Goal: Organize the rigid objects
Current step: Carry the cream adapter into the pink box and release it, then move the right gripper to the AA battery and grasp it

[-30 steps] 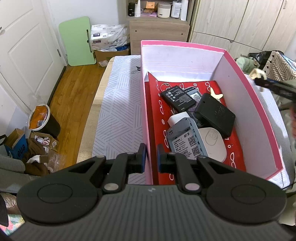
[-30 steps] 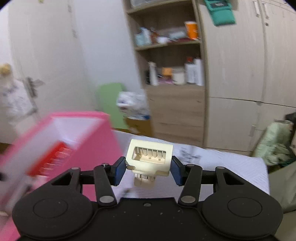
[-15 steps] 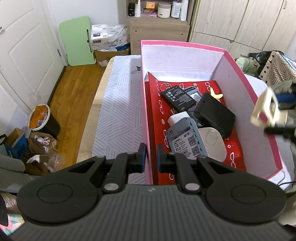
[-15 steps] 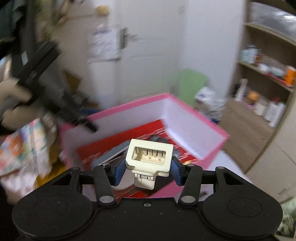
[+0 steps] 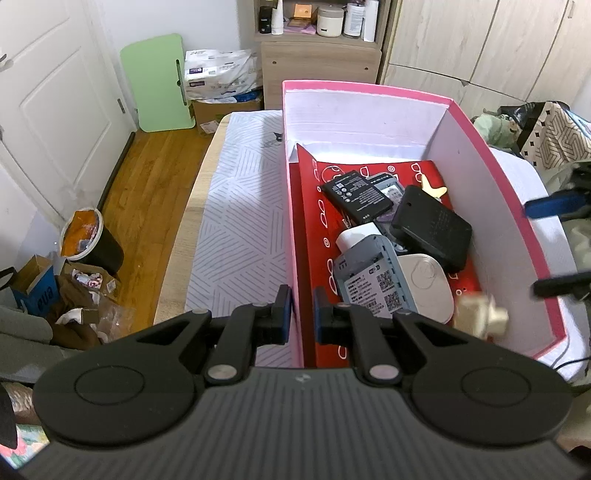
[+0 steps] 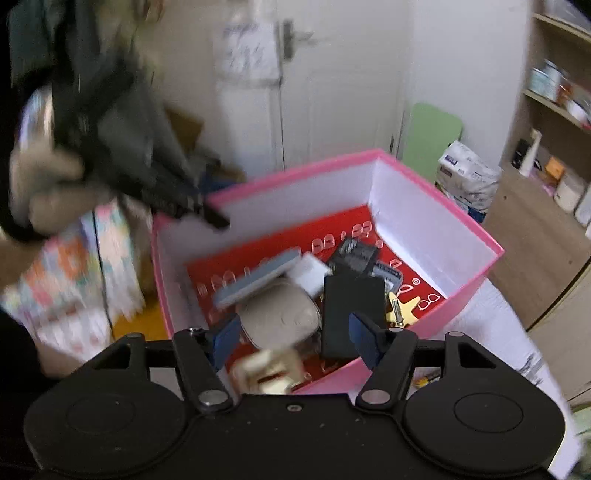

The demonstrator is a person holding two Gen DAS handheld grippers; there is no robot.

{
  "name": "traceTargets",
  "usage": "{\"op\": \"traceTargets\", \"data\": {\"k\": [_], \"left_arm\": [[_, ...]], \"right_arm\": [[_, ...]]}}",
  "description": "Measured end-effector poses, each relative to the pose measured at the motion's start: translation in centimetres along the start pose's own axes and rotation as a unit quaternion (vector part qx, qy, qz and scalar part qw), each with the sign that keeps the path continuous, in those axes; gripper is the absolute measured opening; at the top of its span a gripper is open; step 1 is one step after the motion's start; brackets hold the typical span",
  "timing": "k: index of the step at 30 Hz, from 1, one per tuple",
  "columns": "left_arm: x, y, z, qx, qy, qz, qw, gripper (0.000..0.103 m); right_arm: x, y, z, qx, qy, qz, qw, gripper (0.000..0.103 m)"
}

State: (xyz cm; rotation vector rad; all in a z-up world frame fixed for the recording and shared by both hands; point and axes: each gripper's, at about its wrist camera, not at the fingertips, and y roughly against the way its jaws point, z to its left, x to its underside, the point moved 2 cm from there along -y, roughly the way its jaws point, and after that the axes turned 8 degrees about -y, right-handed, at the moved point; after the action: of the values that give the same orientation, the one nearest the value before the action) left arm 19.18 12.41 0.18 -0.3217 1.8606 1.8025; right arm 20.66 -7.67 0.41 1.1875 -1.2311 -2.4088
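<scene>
Since 0.5 s ago: right gripper let go of the cream plug adapter; fingers that were clamped on it are now spread wide w/ nothing between them. Adapter is blurred, below the fingers, inside the pink box at its near corner in the right wrist view; can't tell if it's resting on the box floor or mid-air. Left wrist view shows same adapter blurred near the box's right wall, just beside the white oval device.

Left gripper unchanged: fingers nearly closed, pinching the box's left wall between the pads, near front corner.

Box contents, near to far (left view): grey router w/ QR labels partly overlapping the white oval device; white block behind the router; black square unit tilted, leaning on the oval device; black battery lying over a smaller dark device; gold star-shaped piece behind the black unit. All sit on a red printed liner.

Box stands on a bed w/ grey patterned sheet. Right gripper's blue finger pad shows past the box's right rim.

Farther back: green board against wall, wood shelf unit w/ bottles.
</scene>
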Motion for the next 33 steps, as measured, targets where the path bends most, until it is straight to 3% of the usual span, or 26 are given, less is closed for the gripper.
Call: {"op": "traceTargets", "data": {"k": [5,9,14,17,24,33], "left_arm": [[-0.1,0.0,-0.2,-0.006,-0.006,0.003,1.0000,0.010],[-0.1,0.0,-0.3,-0.009,-0.005,0.003,0.9999,0.010],[0.0,0.0,-0.4,-0.012,0.002,0.001,0.9999,0.010],[0.1,0.0,-0.3,-0.011,0.007,0.000,0.9999,0.010],[0.0,0.0,-0.3,-0.013,0.006,0.002,0.9999,0.010],[0.2,-0.3,-0.3,-0.009,0.007,0.012,0.9999,0.010]], "right_arm": [[1.6,4.1,-2.9,-0.002,-0.097,-0.119,0.988,0.070],[3.8,5.1,-4.9,0.050,-0.121,-0.146,0.981,0.070],[6.2,3.1,-6.3,0.120,-0.103,-0.115,0.981,0.068],[7.1,1.1,-6.5,0.152,-0.057,-0.074,0.984,0.064],[7.2,-3.0,-6.8,0.149,0.050,-0.043,0.987,0.062],[6.2,-7.0,-10.3,0.135,0.070,-0.029,0.988,0.060]]}}
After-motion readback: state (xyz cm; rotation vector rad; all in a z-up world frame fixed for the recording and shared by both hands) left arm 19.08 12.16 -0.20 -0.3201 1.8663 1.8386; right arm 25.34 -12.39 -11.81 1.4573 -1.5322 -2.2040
